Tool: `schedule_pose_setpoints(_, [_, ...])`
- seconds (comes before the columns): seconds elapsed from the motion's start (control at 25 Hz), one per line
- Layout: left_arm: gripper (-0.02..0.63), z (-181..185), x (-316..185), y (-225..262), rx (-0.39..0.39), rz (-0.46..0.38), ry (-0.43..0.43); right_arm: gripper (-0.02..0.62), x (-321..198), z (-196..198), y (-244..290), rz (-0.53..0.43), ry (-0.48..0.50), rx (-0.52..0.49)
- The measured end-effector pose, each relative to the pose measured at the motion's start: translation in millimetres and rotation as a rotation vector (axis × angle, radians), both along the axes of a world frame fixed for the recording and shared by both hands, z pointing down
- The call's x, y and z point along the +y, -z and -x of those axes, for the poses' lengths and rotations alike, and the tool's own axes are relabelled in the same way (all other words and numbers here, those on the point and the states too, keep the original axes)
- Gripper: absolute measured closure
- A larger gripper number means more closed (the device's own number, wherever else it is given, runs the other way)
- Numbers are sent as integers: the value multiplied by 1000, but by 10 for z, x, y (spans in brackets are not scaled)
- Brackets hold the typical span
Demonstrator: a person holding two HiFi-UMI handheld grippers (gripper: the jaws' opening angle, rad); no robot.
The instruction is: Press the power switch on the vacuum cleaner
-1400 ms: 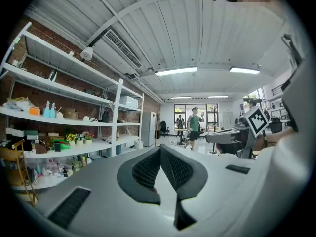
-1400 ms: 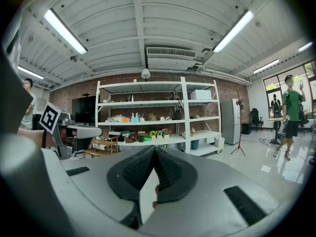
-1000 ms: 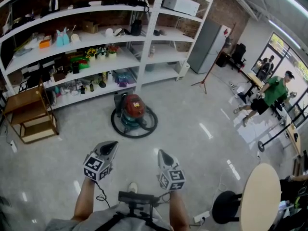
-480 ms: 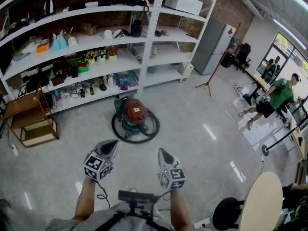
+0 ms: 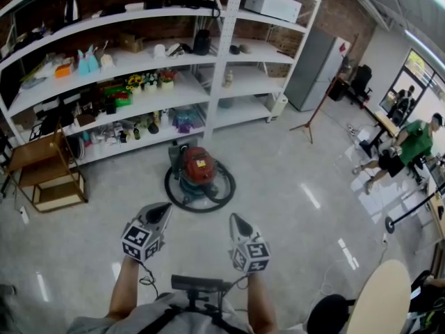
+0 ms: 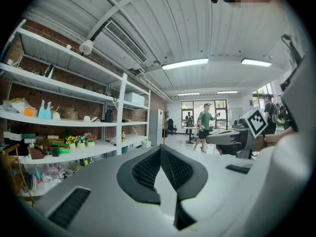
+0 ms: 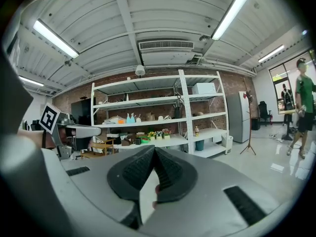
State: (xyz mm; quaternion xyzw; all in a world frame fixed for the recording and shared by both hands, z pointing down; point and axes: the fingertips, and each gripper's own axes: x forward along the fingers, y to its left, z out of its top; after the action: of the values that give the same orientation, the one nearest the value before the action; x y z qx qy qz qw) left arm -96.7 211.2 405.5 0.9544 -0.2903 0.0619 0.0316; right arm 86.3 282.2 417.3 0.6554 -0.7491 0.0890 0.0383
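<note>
Standing on the floor [image 5: 292,207] at 12 o'clock, well apart from the left gripper [image 5: 160,209] and right gripper [image 5: 237,220], the vacuum [image 5: 197,167] is ringed by its hose [image 5: 227,186]. Both pairs of jaws are pressed together, empty. On approach, a foot could snag that hose; the switch is too small to see.

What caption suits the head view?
Left gripper and right gripper, both shut and empty, face a red-topped teal vacuum cleaner ringed by its black hose.

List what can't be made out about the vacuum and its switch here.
- Power switch: the vacuum cleaner is too small in the head view to pick it out.
- Both gripper views: vacuum not shown; they aim above the floor, at the shelves.
- Hose ends: too small to trace, head view.
</note>
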Motion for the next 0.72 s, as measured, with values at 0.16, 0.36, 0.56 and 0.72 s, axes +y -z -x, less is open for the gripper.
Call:
schedule_pose_setpoints(0.16, [600, -105, -86, 11, -7, -1, -4, 583, -91, -67, -38, 13, 8, -9])
schedule_pose_setpoints(0.36, [600, -217, -159, 34, -5, -17, 0, 583, -148, -148, -23, 3, 13, -11])
schedule_pose_setpoints(0.56, [600, -288, -171, 22, -8, -11, 0, 583, -167, -216, -14, 0, 13, -18])
schedule_pose_setpoints(0.72, [600, -279, -268, 27, -8, -15, 11, 583, -256, -249, -28, -9, 15, -13])
